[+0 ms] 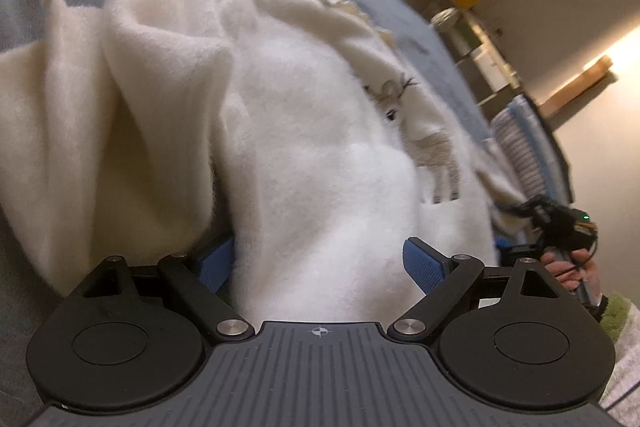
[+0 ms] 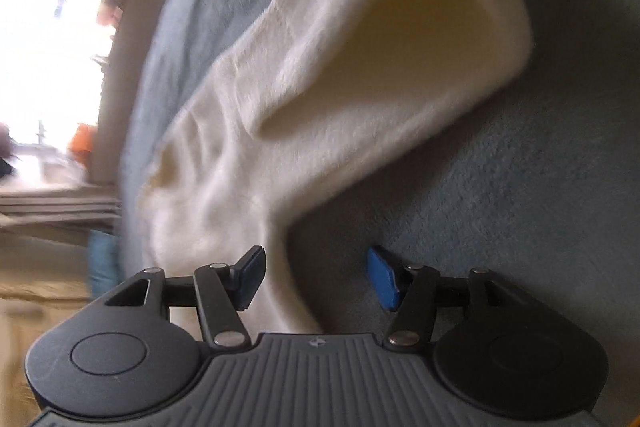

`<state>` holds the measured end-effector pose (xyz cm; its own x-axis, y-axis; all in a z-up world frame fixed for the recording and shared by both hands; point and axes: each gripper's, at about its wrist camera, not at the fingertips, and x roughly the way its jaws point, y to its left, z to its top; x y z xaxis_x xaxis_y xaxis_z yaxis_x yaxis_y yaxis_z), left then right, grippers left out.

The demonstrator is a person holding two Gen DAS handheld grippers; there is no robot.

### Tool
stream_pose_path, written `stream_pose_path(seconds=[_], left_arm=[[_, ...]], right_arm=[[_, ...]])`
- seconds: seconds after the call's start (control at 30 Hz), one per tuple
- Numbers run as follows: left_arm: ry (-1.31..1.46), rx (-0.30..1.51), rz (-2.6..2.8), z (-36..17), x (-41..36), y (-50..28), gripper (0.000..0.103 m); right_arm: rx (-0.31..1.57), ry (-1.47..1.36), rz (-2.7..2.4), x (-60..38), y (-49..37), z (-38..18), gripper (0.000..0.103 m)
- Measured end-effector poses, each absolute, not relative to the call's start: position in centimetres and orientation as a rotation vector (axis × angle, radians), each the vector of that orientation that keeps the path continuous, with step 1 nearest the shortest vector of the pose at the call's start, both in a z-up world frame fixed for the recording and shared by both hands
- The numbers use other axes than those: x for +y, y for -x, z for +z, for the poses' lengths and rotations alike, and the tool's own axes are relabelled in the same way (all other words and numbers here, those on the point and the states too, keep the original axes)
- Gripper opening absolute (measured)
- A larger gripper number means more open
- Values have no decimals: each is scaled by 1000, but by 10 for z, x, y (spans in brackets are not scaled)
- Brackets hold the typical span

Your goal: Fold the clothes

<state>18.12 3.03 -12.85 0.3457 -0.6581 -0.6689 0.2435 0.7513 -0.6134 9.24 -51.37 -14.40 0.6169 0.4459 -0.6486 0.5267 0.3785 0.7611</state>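
Cream sweater bunched between wide-spread left gripper fingers.

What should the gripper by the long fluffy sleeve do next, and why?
Probably close the right gripper on the fluffy cream sleeve. Its blue pads stand apart, and the sleeve's near end runs between them, not pinched, on the grey-blue bed cover. A pinch would let it fold the sleeve over.

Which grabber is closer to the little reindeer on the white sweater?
Left. The left gripper has the sweater between its jaws, just below the reindeer. The right gripper is at a sleeve; no reindeer shows there.
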Motion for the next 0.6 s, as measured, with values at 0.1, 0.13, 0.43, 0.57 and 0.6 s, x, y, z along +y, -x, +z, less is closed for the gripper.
stream_pose_path(seconds=[0.1,0.13,0.43,0.57,0.6], left_arm=[[408,1123,-573,-118,23,-187,85],[390,1142,-560,-112,21,-185,85],[121,1183,-448,-75,-16,-178,85],[105,1153,-285,-82,-7,-187,84],[139,1140,-257,-82,-1,-186,84]], right_arm=[[918,-1296,8,-523,-103,-156,59],[914,-1304,29,-524,-106,-158,59],[903,-1373,174,-538,-110,-175,58],[918,-1373,222,-542,-113,-176,58],[921,-1367,228,-542,-114,-176,58]])
